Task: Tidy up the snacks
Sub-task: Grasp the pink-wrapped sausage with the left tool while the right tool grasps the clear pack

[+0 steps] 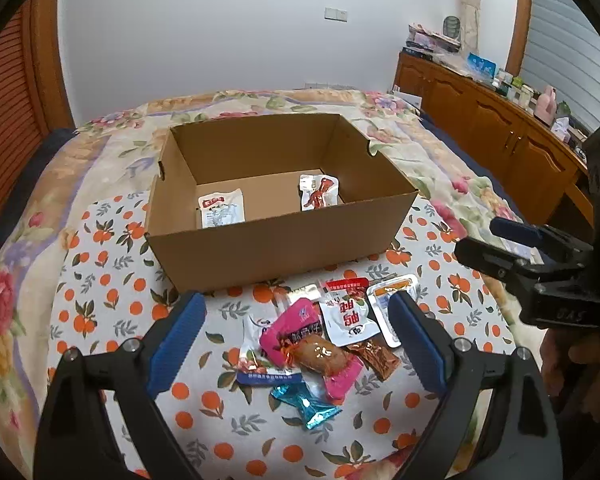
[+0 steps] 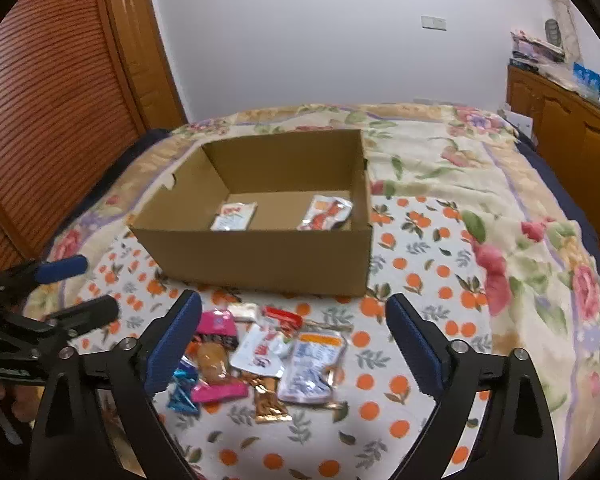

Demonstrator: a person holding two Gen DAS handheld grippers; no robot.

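Two snack packets already lie inside the cardboard box (image 1: pixel 276 248): a white packet (image 1: pixel 221 210) at its left, a red-printed packet (image 1: pixel 318 192) at its right. Nearer than the box, the loose snack pile (image 1: pixel 320 340) awaits sorting. Left gripper (image 1: pixel 296 340) and right gripper (image 2: pixel 294 344) hover over the pile, jaws spread wide and empty, presumably ready to pick.

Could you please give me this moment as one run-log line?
left hand-held gripper: open | right hand-held gripper: open | cardboard box: two packets inside | snack pile: on cloth
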